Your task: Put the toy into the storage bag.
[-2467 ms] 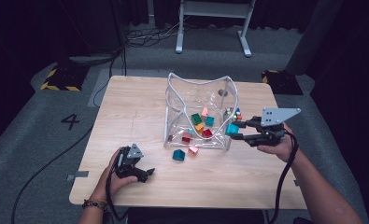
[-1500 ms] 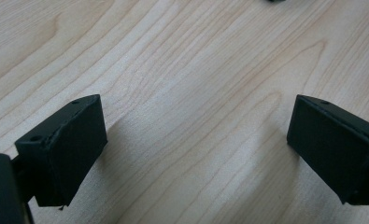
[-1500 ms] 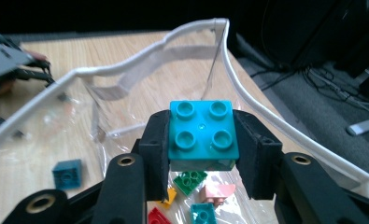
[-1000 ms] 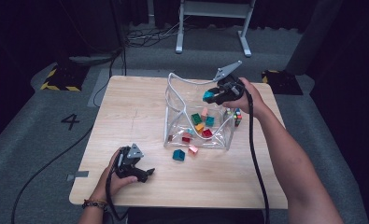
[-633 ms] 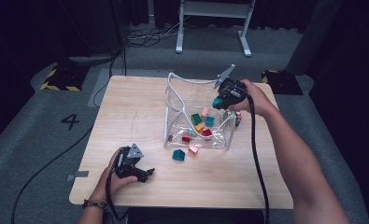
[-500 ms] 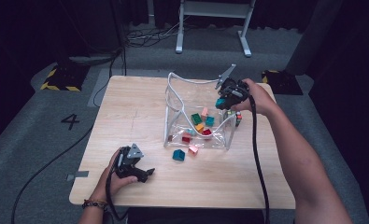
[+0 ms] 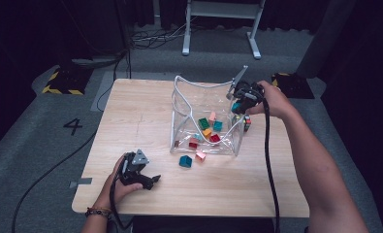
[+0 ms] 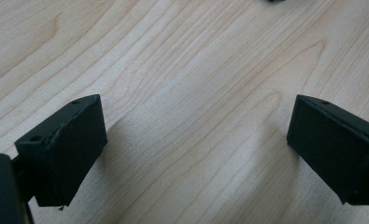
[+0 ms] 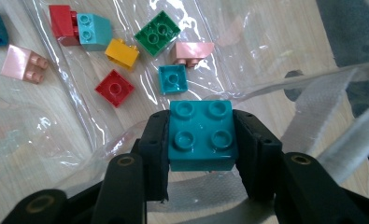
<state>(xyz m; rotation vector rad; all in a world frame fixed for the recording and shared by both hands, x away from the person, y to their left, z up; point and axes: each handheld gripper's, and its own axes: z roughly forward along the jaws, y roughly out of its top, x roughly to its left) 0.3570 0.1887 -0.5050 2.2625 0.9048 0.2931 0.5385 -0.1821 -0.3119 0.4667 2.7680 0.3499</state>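
Note:
A clear plastic bag [image 7: 199, 86] stands open in the middle of the wooden table [image 7: 140, 116]. My right gripper [image 7: 237, 103] hovers over its far right rim, shut on a teal four-stud brick [image 9: 201, 135] that sits squarely between the pads. Below it, inside the bag, lie a green brick [image 9: 157, 32], a yellow one [image 9: 122, 53], a red one [image 9: 114, 87], a small teal one [image 9: 173, 78] and a pink one [image 9: 194, 52]. My left gripper [image 7: 151, 181] rests near the table's front left, open, with bare wood between its jaws [image 8: 196, 154].
A dark teal brick [image 7: 184, 161] and a pink brick [image 7: 200, 155] lie on the table just in front of the bag. A small multicoloured block [image 7: 247, 123] sits against the bag's right side. Cables trail from both grippers.
The right gripper, with the teal brick in it, came up from the table right of the bag to above the bag, then sank a little over its right rim. The left gripper stayed still.

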